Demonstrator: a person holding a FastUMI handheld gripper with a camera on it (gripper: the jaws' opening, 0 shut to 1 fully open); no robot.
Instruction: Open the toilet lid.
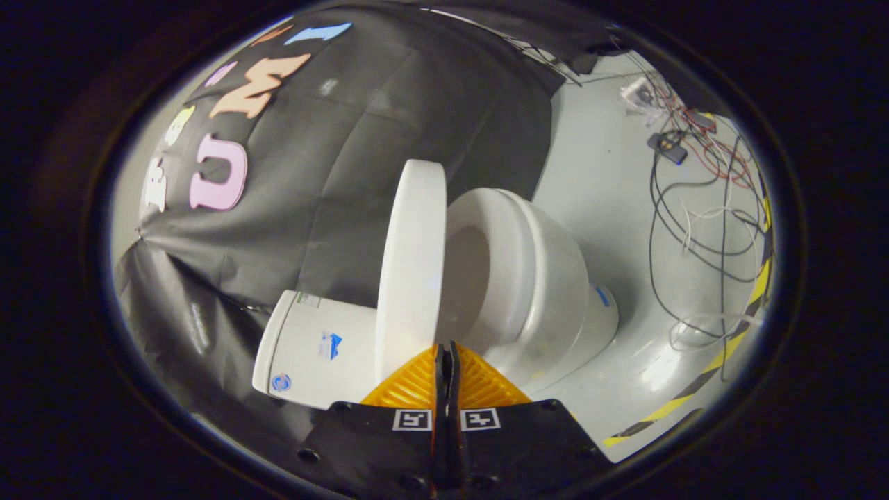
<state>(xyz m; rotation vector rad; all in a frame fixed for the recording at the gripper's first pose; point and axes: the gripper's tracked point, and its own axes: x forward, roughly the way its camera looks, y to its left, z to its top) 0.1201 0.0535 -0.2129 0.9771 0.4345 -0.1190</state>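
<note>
The view is rolled sideways, so the white toilet looks tipped over. Its lid [412,264] is lifted well off the seat [501,264] and stands nearly upright towards the tank [312,347], showing me its rim edge-on. The bowl opening shows between lid and seat. My gripper [444,347] is shut, its two fingers pressed together with nothing between them. The tips sit right at the lid's near rim, on the bowl side; I cannot tell whether they touch it.
The booth's black cloth wall [389,118] hangs behind the tank. A grey floor [611,187] stretches past the bowl, with loose cables [694,208] and small electronics [667,146] on it. Yellow and black tape [729,347] marks the floor's edge.
</note>
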